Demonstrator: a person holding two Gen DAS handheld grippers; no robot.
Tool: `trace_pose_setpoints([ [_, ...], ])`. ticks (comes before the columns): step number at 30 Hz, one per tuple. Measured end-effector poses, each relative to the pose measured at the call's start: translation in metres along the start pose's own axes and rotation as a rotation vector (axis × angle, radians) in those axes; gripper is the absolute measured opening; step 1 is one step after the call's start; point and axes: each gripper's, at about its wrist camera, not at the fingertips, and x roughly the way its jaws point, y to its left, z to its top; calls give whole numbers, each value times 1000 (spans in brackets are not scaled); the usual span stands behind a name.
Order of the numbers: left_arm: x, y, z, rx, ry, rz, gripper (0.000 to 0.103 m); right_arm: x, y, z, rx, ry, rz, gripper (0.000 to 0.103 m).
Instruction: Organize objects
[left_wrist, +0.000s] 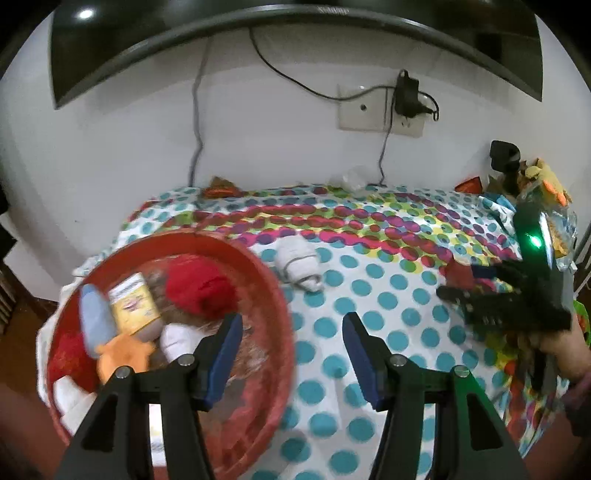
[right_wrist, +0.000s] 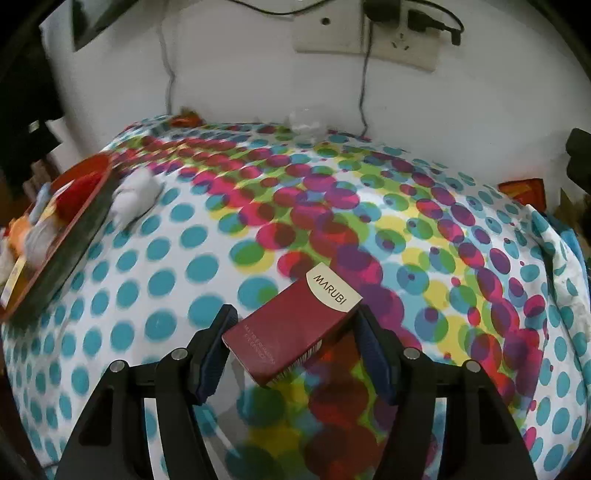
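Observation:
My left gripper (left_wrist: 291, 321) is open with nothing between its blue pads, hovering over the right rim of a red basin (left_wrist: 273, 291). The basin holds a red plush ball (left_wrist: 199, 288), a yellow box (left_wrist: 135, 308), a blue and orange toy (left_wrist: 110, 339) and white soft pieces. A white rolled bundle (left_wrist: 297, 264) lies on the dotted cloth just right of the basin. My right gripper (right_wrist: 295, 312) is shut on a maroon box (right_wrist: 291, 328) marked MARUBI, held slantwise above the cloth. In the left wrist view that gripper (left_wrist: 480, 291) shows blurred at the right.
The dotted tablecloth (right_wrist: 184, 266) reaches back to a white wall with a socket plate (left_wrist: 376, 110), a plugged charger and hanging cables. A dark screen (left_wrist: 295, 22) hangs above. Packets and toys (left_wrist: 546, 195) are piled at the back right. An orange wrapper (left_wrist: 221, 190) lies at the back edge.

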Motion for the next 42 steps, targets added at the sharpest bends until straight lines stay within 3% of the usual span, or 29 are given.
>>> trace_pose_setpoints([
  [7,55,-16,33,-16,104,-61,58,-4,2,-7,-56,5,-16,63],
  [16,126,-16,59,-81,233,-38,58,-3,5,-8,-50,5,-23,66],
  [21,145,-15,54,-116,238,53,58,-3,8,-10,-50,5,-17,68],
  [28,153,-31,47,-46,219,125,66,-4,7,-10,-31,10,-35,73],
  [33,148,-43,41,-4,182,70,66,-6,8,-15,-9,19,-54,81],
  [34,145,-45,38,4,181,58,64,-7,8,-16,-5,20,-59,81],
  [36,141,-50,35,21,179,24,51,-8,8,-17,15,25,-72,81],
  [38,138,-53,31,25,207,-58,9,-8,9,-18,34,27,-86,81],
  [39,140,-54,28,8,247,-124,5,-8,9,-18,42,27,-90,80],
  [42,131,-53,25,-23,234,-188,6,-9,10,-16,78,35,-101,74],
])
